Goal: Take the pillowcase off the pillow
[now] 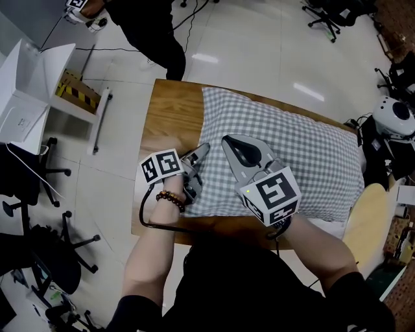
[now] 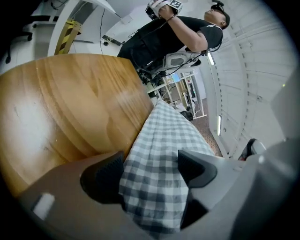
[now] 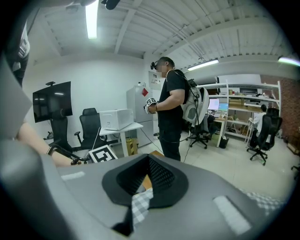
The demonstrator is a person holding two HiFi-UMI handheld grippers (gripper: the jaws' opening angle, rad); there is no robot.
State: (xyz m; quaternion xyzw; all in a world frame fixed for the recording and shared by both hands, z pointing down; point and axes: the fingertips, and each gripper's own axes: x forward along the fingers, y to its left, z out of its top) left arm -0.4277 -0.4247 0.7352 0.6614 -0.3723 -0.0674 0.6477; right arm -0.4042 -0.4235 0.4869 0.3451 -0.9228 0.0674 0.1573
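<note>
Checked fabric fills most of the wooden table (image 1: 170, 107): the grey-and-white pillowcase (image 1: 298, 139) lies plump and stuffed across the tabletop, its far end reaching toward the table's right edge and its near-left corner by both tools.

The left gripper (image 1: 200, 161) sits at that near-left corner, low over the wood. In the left gripper view its jaws stand wide apart, and a fold of the pillowcase (image 2: 159, 154) lies in the gap between the two dark pads (image 2: 104, 177). The cloth reaches from one pad to the other, but it looks loose rather than pinched (no tight crease shows). A beaded bracelet (image 1: 170, 198) circles the wrist behind that tool.

The right gripper (image 1: 231, 142) rests on top of the pillowcase, just right of the left one, its marker cube nearest the camera. In the right gripper view (image 3: 146, 183) its jaws are closed together, with a narrow strip of the checked pillowcase (image 3: 139, 204) caught between the pads.

Beyond the far end of the table stands a person in black (image 1: 152, 32), seen in the right gripper view (image 3: 169, 110) with a marker cube held at chest height. Office chairs (image 1: 327, 16) stand on the pale floor behind.
</note>
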